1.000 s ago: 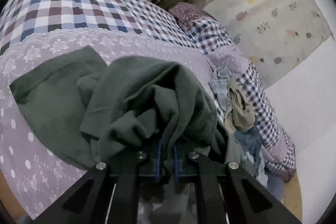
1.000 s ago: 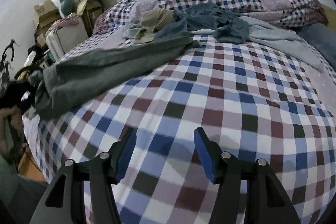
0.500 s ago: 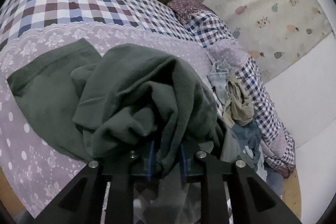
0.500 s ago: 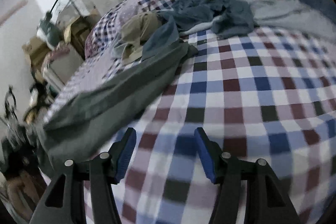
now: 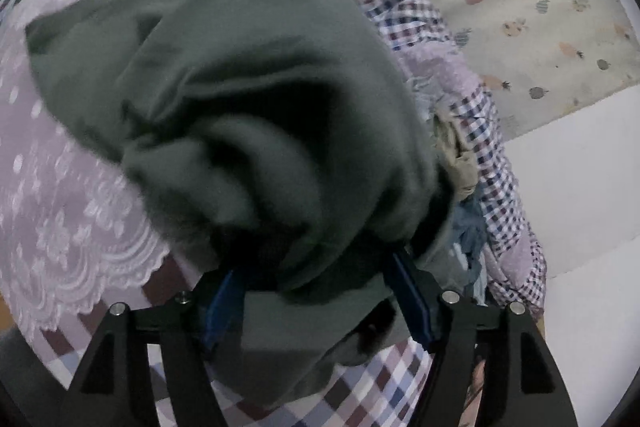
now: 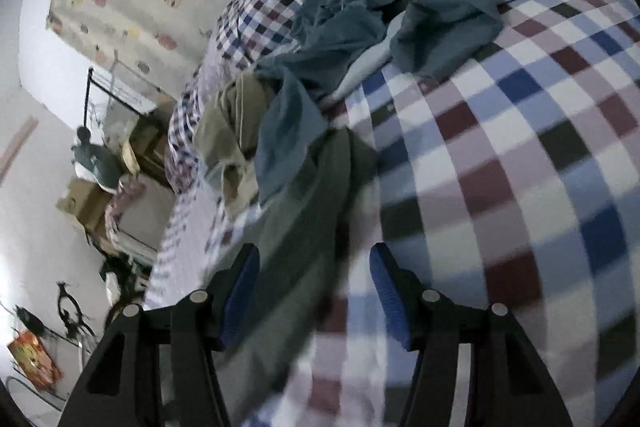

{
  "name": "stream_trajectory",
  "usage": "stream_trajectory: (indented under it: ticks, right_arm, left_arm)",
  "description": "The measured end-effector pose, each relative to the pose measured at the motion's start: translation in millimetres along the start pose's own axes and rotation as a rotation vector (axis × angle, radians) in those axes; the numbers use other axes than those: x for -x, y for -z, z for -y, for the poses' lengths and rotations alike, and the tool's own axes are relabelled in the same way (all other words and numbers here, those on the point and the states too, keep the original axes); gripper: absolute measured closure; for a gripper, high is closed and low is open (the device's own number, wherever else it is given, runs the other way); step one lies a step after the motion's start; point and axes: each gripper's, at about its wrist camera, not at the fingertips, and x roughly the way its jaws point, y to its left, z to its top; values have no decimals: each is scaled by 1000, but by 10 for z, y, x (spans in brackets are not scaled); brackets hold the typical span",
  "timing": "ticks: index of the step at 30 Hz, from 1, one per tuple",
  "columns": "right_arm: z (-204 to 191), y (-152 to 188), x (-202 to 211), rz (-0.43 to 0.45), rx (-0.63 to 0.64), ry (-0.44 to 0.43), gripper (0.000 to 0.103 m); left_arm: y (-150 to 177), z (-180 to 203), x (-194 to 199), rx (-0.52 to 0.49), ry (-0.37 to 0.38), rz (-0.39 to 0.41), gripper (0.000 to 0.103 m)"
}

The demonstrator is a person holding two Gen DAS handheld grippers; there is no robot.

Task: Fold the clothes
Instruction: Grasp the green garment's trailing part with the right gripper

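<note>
Since the earlier frame the left hand-held gripper (image 5: 320,291) had spread wide, the green garment (image 5: 256,99) bunched loosely between its pads on the bed (image 6: 520,155). The right hand-held gripper (image 6: 316,287) gaped over its tail. Unpinched, the bundle could slump apart. One green garment, two grippers, one heap of other clothes (image 6: 360,27).

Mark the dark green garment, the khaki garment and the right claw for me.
dark green garment (image 5: 260,75): left wrist view, on its bunched upper fold.
khaki garment (image 6: 228,131): right wrist view, on its crumpled middle.
right claw (image 6: 314,291): right wrist view, midway between its blue fingertips.
</note>
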Motion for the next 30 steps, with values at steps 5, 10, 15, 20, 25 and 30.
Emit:
stream_trajectory:
  ticks: [5, 10, 15, 20, 25, 30]
  right_arm:
    - [-34, -161, -272, -11, 2, 9, 42]
    - [-157, -139, -421, -46, 84, 67, 45]
    - [-295, 32, -366, -113, 192, 78, 98]
    - [-272, 247, 161, -72, 215, 41, 99]
    - [-119, 486, 879, -34, 206, 14, 99]
    - [91, 749, 1647, -17, 198, 22, 99]
  left_arm:
    - [-125, -177, -21, 81, 18, -12, 29]
    - [-355, -288, -112, 172, 64, -40, 29]
    - [-466, -271, -207, 181, 64, -59, 29]
    - [-551, -158, -227, 106, 58, -22, 47]
    - [-637, -23, -304, 29, 49, 7, 55]
    - [-717, 253, -489, -111, 55, -26, 57]
